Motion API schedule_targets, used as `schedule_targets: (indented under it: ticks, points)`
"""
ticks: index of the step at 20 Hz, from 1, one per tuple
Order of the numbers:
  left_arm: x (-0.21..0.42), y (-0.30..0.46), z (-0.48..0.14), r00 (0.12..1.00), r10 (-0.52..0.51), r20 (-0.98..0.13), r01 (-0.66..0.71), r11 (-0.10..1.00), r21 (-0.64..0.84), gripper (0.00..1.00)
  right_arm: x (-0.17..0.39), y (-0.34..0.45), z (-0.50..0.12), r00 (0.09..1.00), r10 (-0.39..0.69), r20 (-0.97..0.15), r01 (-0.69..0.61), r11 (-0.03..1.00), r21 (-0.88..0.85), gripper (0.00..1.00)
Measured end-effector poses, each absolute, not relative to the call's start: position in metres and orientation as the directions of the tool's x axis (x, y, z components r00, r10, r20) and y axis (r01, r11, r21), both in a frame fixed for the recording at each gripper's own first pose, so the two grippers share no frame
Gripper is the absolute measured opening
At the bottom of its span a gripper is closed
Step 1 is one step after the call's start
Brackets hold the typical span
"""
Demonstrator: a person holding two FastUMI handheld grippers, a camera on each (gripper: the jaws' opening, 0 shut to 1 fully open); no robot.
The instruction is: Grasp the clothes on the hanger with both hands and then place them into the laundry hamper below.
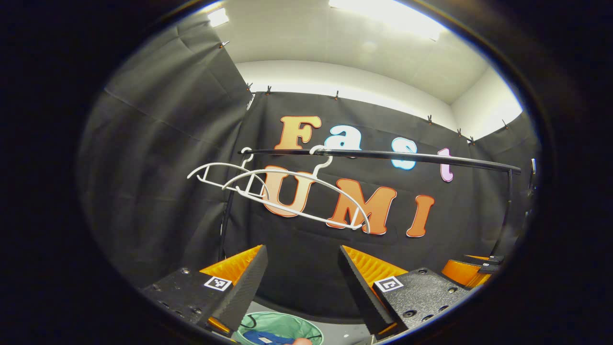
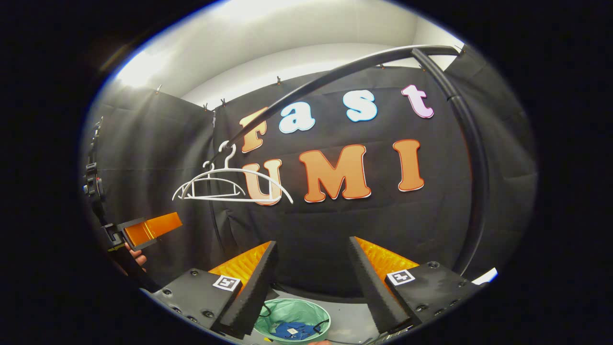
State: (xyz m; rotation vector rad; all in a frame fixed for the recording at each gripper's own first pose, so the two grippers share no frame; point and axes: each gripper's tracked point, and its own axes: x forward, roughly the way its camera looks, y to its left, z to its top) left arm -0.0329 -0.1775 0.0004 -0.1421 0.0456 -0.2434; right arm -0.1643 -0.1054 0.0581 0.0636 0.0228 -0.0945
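Left tool (image 1: 301, 275): released, black foam-faced fingers with orange ribbed backing spread wide at the bottom of the left gripper view, nothing between them. Square black-and-white marker tags on both finger mounts; not readable as text.

Right tool (image 2: 311, 270): same build, likewise spread and gripping nothing, bottom of the right gripper view.

Clothes: blue fabric garment (image 2: 292, 330) lies inside the round pale-green mesh laundry hamper (image 2: 306, 306), bottom centre of the right gripper view, seen between the fingers. In the left gripper view the hamper rim (image 1: 287, 318) sits at the bottom edge with the blue fabric (image 1: 261, 338) in it and a small white tag on the fabric; the tag can't be read.

Hangers: two thin white wire hangers (image 1: 297, 191) hook on the black metal rail (image 1: 407, 155), centre-left of the left gripper view, both bare, overlapping each other. In the right gripper view they sit centre-left (image 2: 230, 187), at the left end of the rail (image 2: 335, 72), which arcs across the top and bends down the right side as a post.

Around: the other tool's orange finger (image 2: 151, 227) at lower left of the right gripper view, with a bit of a hand (image 2: 136, 258) under it. An orange tool part (image 1: 467, 270) shows at lower right of the left gripper view. Black cloth wall behind, clipped along its top edge; white ceiling with bright light panels (image 1: 383, 14) at top.

Nothing stands between either tool and the hamper.
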Motion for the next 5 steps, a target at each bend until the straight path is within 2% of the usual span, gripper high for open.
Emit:
schedule_targets:
  ticks: [1,2,3,4,5]
  points:
    - [-0.0321,-0.1791,-0.0005,0.968,-0.249,-0.030,0.242,0.958,-0.152,0.93,-0.1669,-0.1075,0.0626,0.995,-0.100,-0.008,0.100,0.993,0.064,0.85]
    - [-0.0314,-0.1787,-0.0022,0.967,-0.252,-0.033,0.245,0.957,-0.154,0.93,-0.1691,-0.1079,0.0653,0.995,-0.103,-0.001,0.103,0.992,0.067,0.85]
    - [-0.0297,-0.1789,-0.0013,0.966,-0.256,-0.034,0.248,0.957,-0.153,0.93,-0.1706,-0.1078,0.0655,0.995,-0.101,-0.001,0.100,0.993,0.069,1.00]
    - [-0.0290,-0.1791,0.0001,0.966,-0.257,-0.030,0.250,0.957,-0.150,0.93,-0.1717,-0.1080,0.0668,0.995,-0.099,0.001,0.099,0.992,0.073,0.84]
    - [-0.0310,-0.1774,0.0012,0.968,-0.251,-0.026,0.245,0.959,-0.141,0.93,-0.1723,-0.1083,0.0671,0.995,-0.099,0.002,0.099,0.992,0.078,0.96]
